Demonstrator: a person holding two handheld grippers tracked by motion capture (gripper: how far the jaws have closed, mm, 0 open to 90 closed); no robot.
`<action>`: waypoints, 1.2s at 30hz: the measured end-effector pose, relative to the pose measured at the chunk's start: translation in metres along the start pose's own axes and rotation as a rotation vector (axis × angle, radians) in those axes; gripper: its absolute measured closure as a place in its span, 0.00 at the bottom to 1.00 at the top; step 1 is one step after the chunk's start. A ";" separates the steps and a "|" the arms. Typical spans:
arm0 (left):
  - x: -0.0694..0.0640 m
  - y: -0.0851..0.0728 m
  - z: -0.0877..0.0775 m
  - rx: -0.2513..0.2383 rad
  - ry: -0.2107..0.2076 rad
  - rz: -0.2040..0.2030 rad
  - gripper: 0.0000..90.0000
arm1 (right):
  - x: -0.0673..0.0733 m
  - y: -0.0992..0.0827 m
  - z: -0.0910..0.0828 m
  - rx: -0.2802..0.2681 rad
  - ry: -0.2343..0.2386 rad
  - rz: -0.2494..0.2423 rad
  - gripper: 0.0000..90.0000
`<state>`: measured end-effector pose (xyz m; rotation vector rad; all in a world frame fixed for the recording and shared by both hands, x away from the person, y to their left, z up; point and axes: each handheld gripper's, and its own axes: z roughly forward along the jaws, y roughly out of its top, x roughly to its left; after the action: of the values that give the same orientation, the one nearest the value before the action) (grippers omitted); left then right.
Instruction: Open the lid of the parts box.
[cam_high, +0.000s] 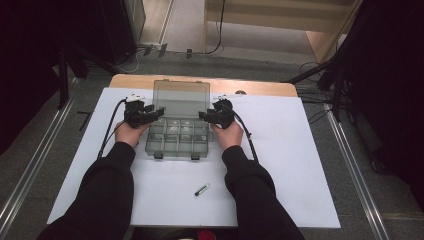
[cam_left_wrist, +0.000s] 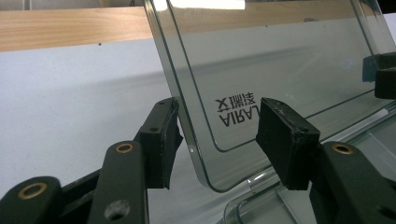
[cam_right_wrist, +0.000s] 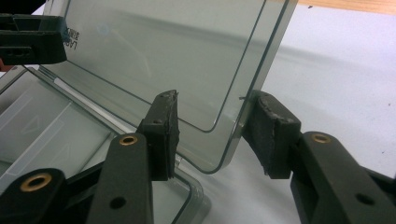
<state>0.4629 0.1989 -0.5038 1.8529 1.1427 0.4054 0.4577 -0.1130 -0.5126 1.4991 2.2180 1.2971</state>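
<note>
A clear plastic compartment box (cam_high: 176, 137) is sitting on the white sheet covering the bench (cam_high: 280, 165), near its far middle, with its hinged lid (cam_high: 181, 98) standing open and leaning back. The left gripper (cam_high: 156, 112) is reaching in at the lid's left lower corner, and the right gripper (cam_high: 204, 115) at the right one.

In the left gripper view the jaws are standing about half open and straddling the lid's edge (cam_left_wrist: 187, 126): one pad is lying just beside or touching the outer face, while the other is hanging clear of the inner face, so nothing is being clamped. The right gripper view is showing much the same, with the lid's corner (cam_right_wrist: 233, 140) sitting between parted jaws, the outer pad close against the rim and the inner one apart. Both look to be letting go of the lid rather than gripping it.

The box is likely light, stiff and slippery, so smooth faces may be sliding under the pads. The thin lid is probably flexing and could crack at the hinge if twisted; taking hold low, near both hinge corners at once, seems the safest. A small dark tube-like object (cam_high: 202, 189) is lying nearer the person.
</note>
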 end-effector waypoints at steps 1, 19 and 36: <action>0.000 0.000 0.000 0.001 0.000 -0.001 0.53 | 0.000 0.000 0.000 0.001 0.000 0.002 0.61; 0.002 -0.003 0.006 0.017 -0.018 -0.031 0.41 | -0.004 -0.002 0.003 0.002 0.001 0.051 0.51; -0.007 0.010 -0.016 0.053 -0.040 0.028 0.40 | 0.012 0.003 -0.027 0.000 0.078 -0.064 0.28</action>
<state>0.4539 0.1993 -0.4856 1.9166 1.1116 0.3558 0.4389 -0.1181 -0.4900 1.3873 2.2935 1.3588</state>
